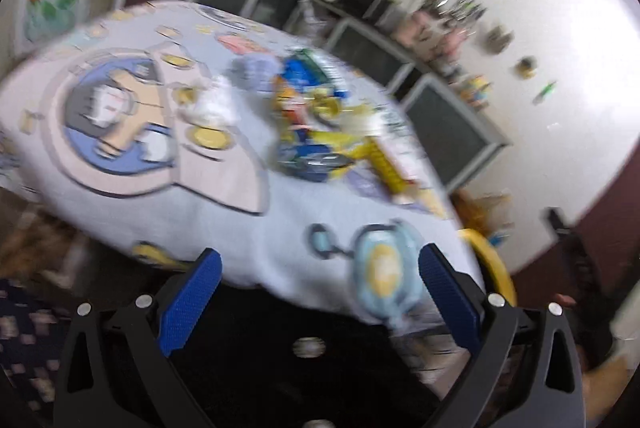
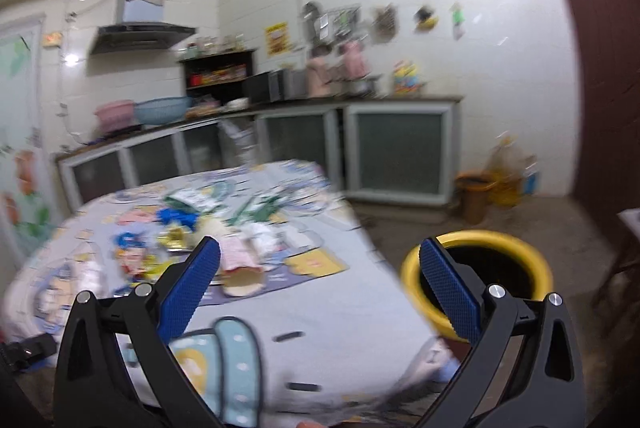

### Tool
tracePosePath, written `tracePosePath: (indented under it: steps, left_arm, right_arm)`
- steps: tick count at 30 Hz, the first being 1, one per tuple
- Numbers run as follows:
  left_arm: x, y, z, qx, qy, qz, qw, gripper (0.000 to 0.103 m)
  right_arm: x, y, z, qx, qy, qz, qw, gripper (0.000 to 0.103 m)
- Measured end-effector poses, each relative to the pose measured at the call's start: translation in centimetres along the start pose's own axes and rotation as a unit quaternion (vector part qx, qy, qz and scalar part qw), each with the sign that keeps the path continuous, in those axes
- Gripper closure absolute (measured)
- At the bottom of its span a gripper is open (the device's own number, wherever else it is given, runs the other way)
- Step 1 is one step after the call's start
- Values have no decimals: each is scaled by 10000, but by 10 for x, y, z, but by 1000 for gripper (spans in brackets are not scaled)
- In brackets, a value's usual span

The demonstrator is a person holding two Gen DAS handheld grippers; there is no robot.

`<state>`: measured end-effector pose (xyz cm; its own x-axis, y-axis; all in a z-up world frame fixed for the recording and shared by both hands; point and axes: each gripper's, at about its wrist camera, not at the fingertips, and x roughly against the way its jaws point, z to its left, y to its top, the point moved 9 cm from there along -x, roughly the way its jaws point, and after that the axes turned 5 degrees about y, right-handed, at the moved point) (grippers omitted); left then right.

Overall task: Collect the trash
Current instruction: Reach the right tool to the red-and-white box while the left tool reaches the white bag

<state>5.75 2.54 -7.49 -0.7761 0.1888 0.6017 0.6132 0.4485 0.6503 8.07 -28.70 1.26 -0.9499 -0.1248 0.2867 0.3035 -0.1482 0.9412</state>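
Observation:
A round table under a pale cartoon-print cloth [image 1: 224, 220] carries a blurred heap of trash: yellow and blue wrappers [image 1: 316, 132], crumpled white paper [image 1: 208, 104] and a pink-and-cream paper cup on its side [image 2: 240, 268]. A yellow-rimmed bin with a dark inside [image 2: 480, 268] stands on the floor by the table's right edge; its rim [image 1: 492, 260] also shows in the left wrist view. My left gripper [image 1: 320, 292] hangs open over the table's near edge, nothing between its blue pads. My right gripper [image 2: 320, 284] is open too, between the trash and the bin.
Low cabinets with dark glass doors [image 2: 396, 152] run along the back and right walls, their counter crowded with basins and jars. A brown bucket [image 2: 476, 196] and bottles sit in the far corner. A dark red door [image 2: 600, 68] is at the right. Bare floor lies beyond the bin.

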Motion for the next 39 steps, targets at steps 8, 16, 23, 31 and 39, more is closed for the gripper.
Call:
tracePosePath:
  steps: [8,16,23,31,39]
  left_arm:
    - [-29,38,24,-817,700,-11,9942,8]
    - [-47,88,67,-1263,1282,135,9836,8]
    - [-79,118,65,-1750,907,408,9795,8]
    - [-114,132,74,-2201,834,770,9688,8]
    - [-140,127,87,-2001,753,1103,9706,8]
  right_arm:
    - [-63,-6,8,-354,1150,812,9894,7]
    - [-119,-36,17,63,1150,1706,9786,7]
    - [-145,-48,58,525,2012,2032,9568,7]
    - [-184,-58,82,1147,1957,2450,9426,7]
    - [-208,-78,77,826,1781,2870,9376,8]
